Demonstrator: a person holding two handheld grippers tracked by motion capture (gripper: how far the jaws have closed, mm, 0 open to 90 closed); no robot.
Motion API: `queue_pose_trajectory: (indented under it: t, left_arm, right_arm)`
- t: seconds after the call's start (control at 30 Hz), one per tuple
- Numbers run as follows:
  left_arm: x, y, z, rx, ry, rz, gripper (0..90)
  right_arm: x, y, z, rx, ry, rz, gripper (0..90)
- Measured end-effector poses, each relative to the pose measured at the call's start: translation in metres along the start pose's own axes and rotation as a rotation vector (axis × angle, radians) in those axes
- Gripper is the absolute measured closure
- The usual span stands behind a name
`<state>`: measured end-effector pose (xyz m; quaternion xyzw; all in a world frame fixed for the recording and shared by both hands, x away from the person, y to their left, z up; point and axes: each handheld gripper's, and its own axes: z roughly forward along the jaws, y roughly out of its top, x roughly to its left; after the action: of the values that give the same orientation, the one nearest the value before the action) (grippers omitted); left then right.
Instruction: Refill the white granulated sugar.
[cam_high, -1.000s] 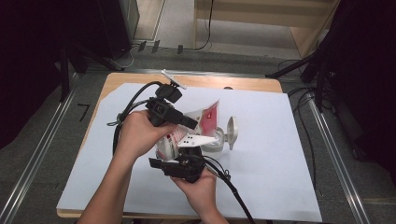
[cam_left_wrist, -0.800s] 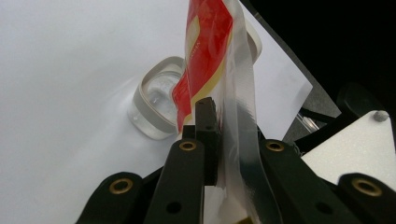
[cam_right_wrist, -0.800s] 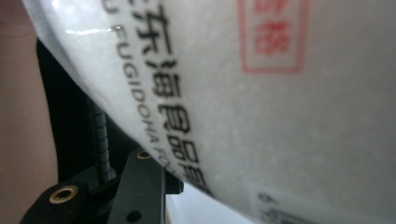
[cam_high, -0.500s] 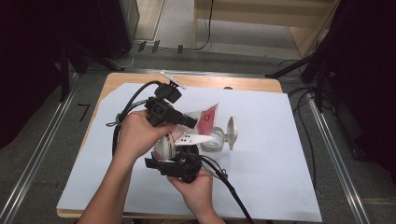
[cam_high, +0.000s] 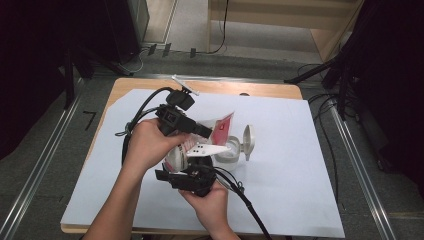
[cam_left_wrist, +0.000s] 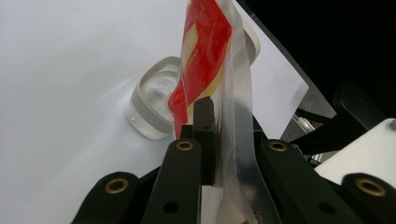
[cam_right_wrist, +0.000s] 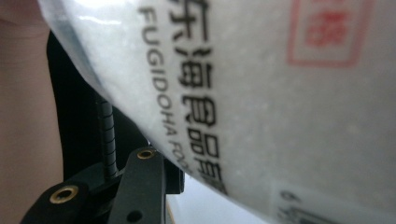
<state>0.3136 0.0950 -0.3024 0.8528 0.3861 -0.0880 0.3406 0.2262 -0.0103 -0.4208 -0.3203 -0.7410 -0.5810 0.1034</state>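
Note:
A plastic bag (cam_high: 221, 129) with a red printed top and a clear lower part full of white grains hangs tilted over a small clear container (cam_high: 227, 154). The container's flip lid (cam_high: 248, 142) stands open. My left gripper (cam_high: 206, 132) is shut on the bag's red upper end (cam_left_wrist: 203, 60), and the container (cam_left_wrist: 152, 105) lies just beyond it. My right gripper (cam_high: 186, 164) is shut on the bag's white lower end (cam_right_wrist: 280, 93). The bag hides one of that gripper's fingers; the other finger (cam_right_wrist: 140, 184) shows at its left.
A white sheet (cam_high: 300, 190) covers most of the wooden table (cam_high: 220, 87). Black cables (cam_high: 245, 205) trail from both grippers across the near side. Metal rails (cam_high: 45, 165) run along the floor on both sides, with dark equipment behind.

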Motion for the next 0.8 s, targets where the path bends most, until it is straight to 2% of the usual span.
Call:
queue_pose_trajectory:
  t: [0.2,0.4,0.8]
  left_arm:
    - [-0.0022,0.0003,0.0002,0.014,0.019,0.025,85.6]
    - [-0.0034,0.0017,0.0005,0.026,0.032,0.029,86.4]
    - [-0.004,0.0039,0.0016,0.01,0.026,0.019,85.5]
  right_arm:
    - [0.0006,-0.0008,-0.0001,-0.004,-0.002,0.001,63.1]
    - [0.0019,-0.0007,-0.0015,-0.001,0.001,-0.005,63.2]
    - [0.002,0.0004,-0.0048,-0.008,0.002,-0.01,63.3]
